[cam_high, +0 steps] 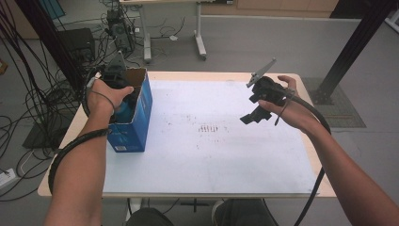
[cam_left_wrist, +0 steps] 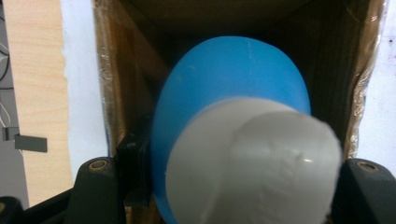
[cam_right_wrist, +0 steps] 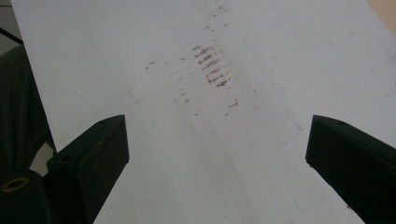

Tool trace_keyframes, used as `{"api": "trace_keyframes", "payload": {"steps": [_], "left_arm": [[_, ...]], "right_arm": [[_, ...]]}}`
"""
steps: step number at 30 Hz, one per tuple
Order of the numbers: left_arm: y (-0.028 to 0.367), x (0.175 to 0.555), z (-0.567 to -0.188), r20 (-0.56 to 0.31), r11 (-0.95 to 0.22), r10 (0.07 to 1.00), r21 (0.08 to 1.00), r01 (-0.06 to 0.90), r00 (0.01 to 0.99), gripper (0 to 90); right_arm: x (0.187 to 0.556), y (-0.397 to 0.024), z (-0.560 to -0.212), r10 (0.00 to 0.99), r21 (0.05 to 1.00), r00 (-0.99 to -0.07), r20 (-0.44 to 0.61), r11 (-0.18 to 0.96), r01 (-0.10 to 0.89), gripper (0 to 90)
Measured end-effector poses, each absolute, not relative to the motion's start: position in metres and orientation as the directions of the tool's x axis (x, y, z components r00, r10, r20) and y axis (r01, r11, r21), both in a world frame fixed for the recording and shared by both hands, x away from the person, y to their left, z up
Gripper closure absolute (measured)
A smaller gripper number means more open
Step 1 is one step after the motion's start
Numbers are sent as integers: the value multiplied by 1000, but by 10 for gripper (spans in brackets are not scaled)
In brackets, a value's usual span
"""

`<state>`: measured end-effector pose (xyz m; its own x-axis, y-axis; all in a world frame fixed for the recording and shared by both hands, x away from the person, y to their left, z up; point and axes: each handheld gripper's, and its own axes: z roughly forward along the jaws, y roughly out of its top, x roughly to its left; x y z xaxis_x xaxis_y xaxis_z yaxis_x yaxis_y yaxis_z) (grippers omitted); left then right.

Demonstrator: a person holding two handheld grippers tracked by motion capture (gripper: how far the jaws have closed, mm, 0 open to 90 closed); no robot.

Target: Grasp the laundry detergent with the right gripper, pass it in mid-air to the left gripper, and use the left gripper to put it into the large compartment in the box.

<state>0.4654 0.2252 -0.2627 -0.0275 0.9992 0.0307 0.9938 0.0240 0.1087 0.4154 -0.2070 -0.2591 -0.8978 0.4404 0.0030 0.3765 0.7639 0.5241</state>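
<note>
1. High view: the left claw [cam_high: 123, 101] dips into the open blue box [cam_high: 141, 120] at the table's [cam_high: 235, 165] left edge.
2. Left gripper view: it grips a blue-and-white bottle [cam_left_wrist: 233, 140] inside the box.
3. Right gripper view: the right claw [cam_right_wrist: 217, 154] gapes empty above the smudges [cam_right_wrist: 212, 67].

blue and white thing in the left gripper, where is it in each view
High view: a sliver of the blue and white object at far left, under the hand, inside the open blue box.
Left gripper view: centre and lower right, clamped in the left gripper, pointing into the box's brown inside.
Right gripper view: not in it.
Shared landmark: the white mat with brown smudges.
</note>
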Motion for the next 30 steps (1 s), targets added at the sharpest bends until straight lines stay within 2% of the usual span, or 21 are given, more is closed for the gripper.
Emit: {"api": "trace_keyframes", "payload": {"steps": [30], "left_arm": [[225,463,-272,38,23,999,95,995,-27,358]], "right_arm": [[413,-211,-261,442,508,-897,-3,773,379,60]]}}
